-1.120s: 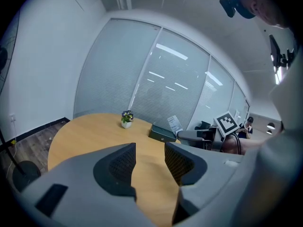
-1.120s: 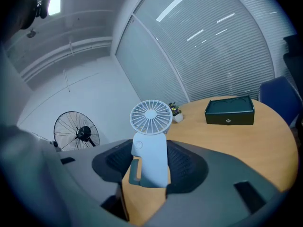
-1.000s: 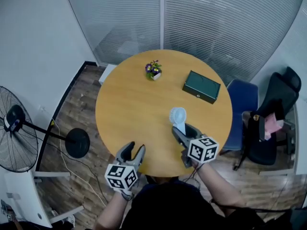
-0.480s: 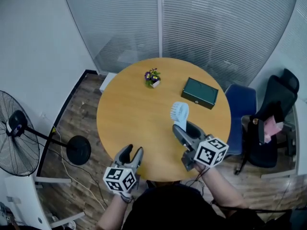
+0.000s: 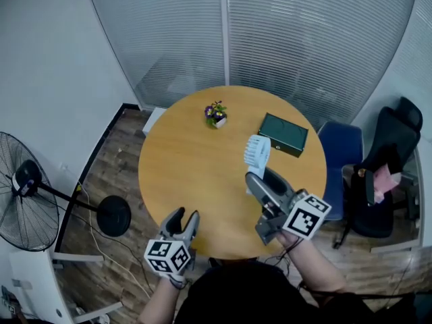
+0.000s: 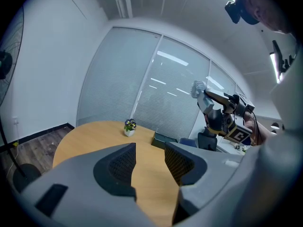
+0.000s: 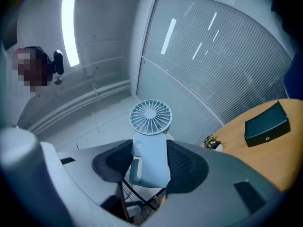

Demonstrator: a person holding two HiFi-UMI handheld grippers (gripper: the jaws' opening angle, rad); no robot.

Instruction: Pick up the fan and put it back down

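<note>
A small pale-blue handheld fan [image 5: 257, 152] [image 7: 150, 141] is lifted off the round wooden table [image 5: 189, 174], its round grille tilted up. My right gripper [image 5: 262, 180] [image 7: 150, 163] is shut on the fan's handle, raised above the table's right side. Near the table's front edge my left gripper [image 5: 183, 221] [image 6: 149, 161] hangs open, with nothing between its jaws. The left gripper view also catches the right gripper [image 6: 220, 115] holding the fan [image 6: 198, 88] high at the right.
A dark green box [image 5: 283, 134] and a small flower pot [image 5: 216, 113] stand on the far half of the table. A standing floor fan [image 5: 27, 204] is at the left, dark chairs [image 5: 388, 160] at the right. Frosted glass walls run behind.
The right gripper has lifted the fan up off the table and tilted it. The left gripper has drawn back slightly toward the near edge.
</note>
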